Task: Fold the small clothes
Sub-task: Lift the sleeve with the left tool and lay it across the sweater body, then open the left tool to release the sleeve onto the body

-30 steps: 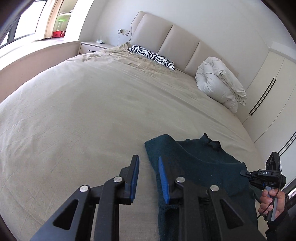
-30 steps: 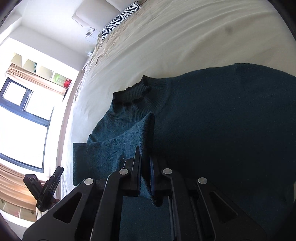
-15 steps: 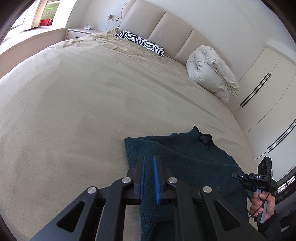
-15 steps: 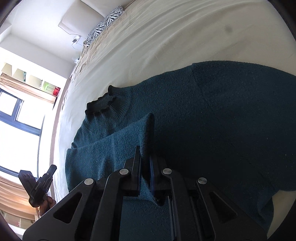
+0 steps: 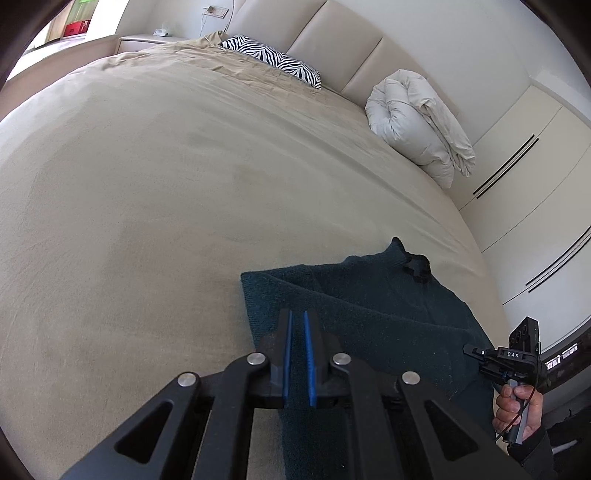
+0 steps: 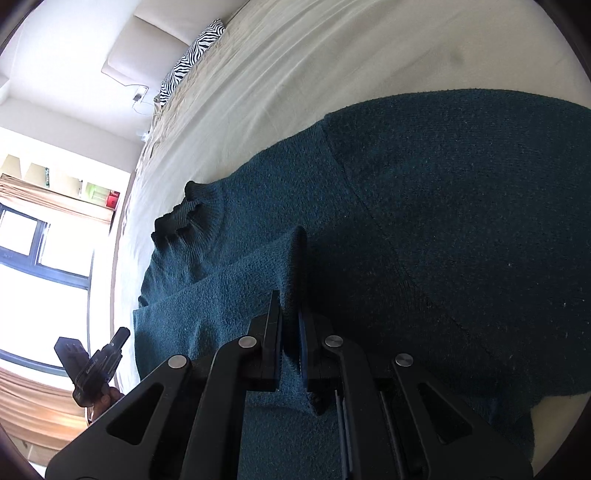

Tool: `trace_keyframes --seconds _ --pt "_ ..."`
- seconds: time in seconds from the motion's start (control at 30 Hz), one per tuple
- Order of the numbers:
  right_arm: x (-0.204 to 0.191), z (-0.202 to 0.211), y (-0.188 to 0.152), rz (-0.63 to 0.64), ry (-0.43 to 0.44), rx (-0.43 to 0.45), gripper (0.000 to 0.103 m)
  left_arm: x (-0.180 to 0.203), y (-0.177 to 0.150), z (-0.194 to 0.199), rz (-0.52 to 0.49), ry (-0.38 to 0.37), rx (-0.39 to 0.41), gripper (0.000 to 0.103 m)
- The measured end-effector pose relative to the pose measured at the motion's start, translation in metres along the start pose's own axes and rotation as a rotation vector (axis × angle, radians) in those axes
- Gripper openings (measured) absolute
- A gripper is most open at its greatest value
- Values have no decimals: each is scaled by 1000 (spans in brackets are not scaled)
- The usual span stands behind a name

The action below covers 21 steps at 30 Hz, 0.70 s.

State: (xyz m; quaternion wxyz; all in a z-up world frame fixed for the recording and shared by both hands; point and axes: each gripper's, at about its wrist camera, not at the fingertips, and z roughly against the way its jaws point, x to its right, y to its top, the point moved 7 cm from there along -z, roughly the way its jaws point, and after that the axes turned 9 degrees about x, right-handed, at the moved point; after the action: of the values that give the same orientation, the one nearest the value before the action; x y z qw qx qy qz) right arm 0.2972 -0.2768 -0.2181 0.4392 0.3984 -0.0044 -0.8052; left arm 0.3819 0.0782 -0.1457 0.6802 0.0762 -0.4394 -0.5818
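Note:
A dark teal knit sweater [image 5: 373, 306] lies on the beige bed [image 5: 155, 192], its ribbed collar [image 5: 415, 264] toward the headboard. My left gripper [image 5: 297, 325] is shut on the sweater's near left edge, with fabric between its blue pads. In the right wrist view the sweater [image 6: 443, 221] fills the frame, collar [image 6: 184, 214] at left. My right gripper [image 6: 290, 306] is shut on a raised fold of the sweater's edge. The right gripper also shows in the left wrist view [image 5: 517, 358], held in a hand at far right. The left gripper shows in the right wrist view [image 6: 96, 365].
A zebra-print pillow [image 5: 273, 61] and a rolled white duvet [image 5: 417, 122] lie by the padded headboard [image 5: 332, 33]. White wardrobe doors [image 5: 535, 192] stand to the right of the bed. A nightstand [image 5: 144, 37] and a window [image 6: 33, 258] are beyond the bed.
My left gripper closed from open onto the sweater's left edge and shifted forward. My right gripper stayed shut on its fold while the view moved closer over the sweater.

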Motion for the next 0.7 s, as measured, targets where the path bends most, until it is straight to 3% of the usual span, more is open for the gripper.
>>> trace_keyframes --seconds 0.17,0.2,0.5,0.7 --pt "14 9 4 -41 43 -8 6 -15 -3 -33 54 -25 -81 8" --pt "16 8 4 -50 50 -9 6 -19 -5 -40 66 -31 -92 3" --pt "23 13 5 -84 88 -14 6 -23 -10 -26 259 -270 -124 2" --pt "24 15 3 -104 89 -10 6 -25 -22 -29 267 -275 -165 2"
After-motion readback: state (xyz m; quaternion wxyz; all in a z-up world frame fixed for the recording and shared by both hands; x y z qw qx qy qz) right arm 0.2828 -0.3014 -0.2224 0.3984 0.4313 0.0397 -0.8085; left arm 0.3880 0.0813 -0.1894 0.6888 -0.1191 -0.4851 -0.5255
